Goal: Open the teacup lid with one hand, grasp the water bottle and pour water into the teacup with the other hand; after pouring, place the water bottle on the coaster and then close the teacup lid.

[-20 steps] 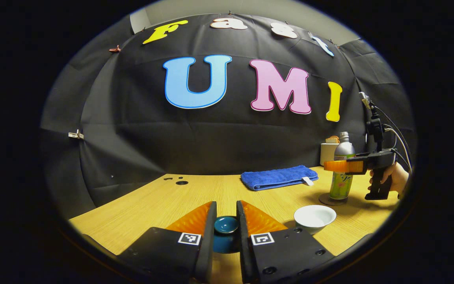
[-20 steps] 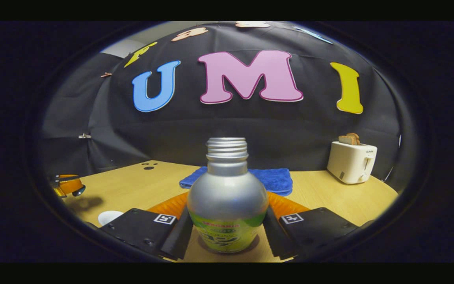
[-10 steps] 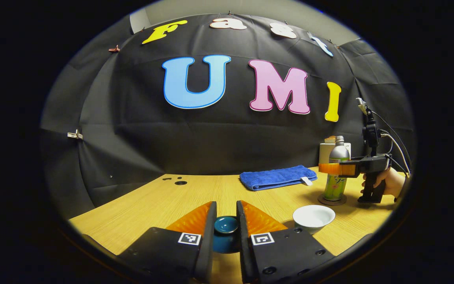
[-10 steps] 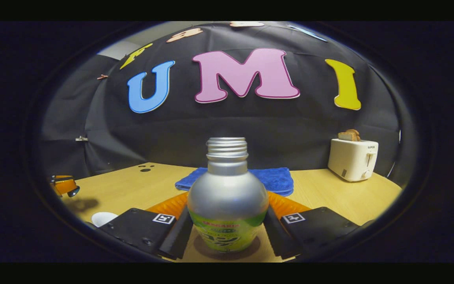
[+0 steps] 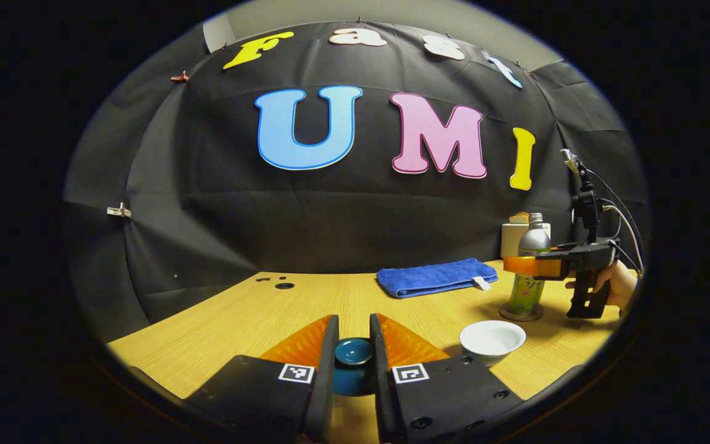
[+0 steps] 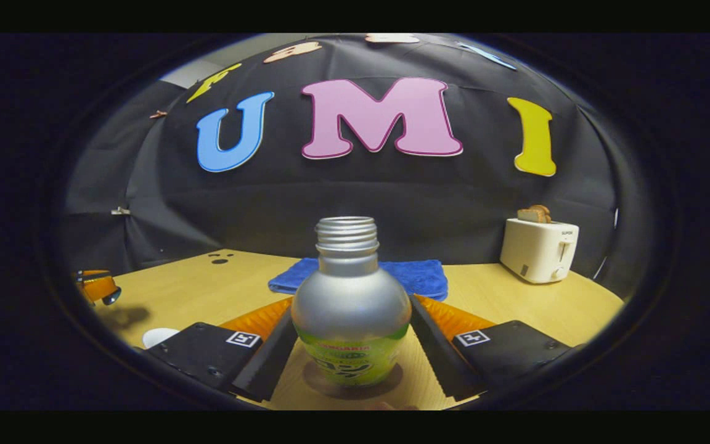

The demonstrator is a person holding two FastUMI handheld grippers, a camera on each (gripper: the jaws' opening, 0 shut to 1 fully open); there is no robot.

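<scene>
While the bottle now stands on the coaster, the right gripper has spread its fingers off it. Left gripper stays clamped on the lid, left of the uncovered cup.

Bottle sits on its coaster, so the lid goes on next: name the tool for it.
Left: the left tool grips the lid, teacup close beside; the right tool stands open around the bottle.

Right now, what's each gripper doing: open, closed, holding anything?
Left gripper: closed on the teacup lid, held off the cup.
Right gripper: open, fingers apart on either side of the water bottle, which stands on the coaster.
</scene>
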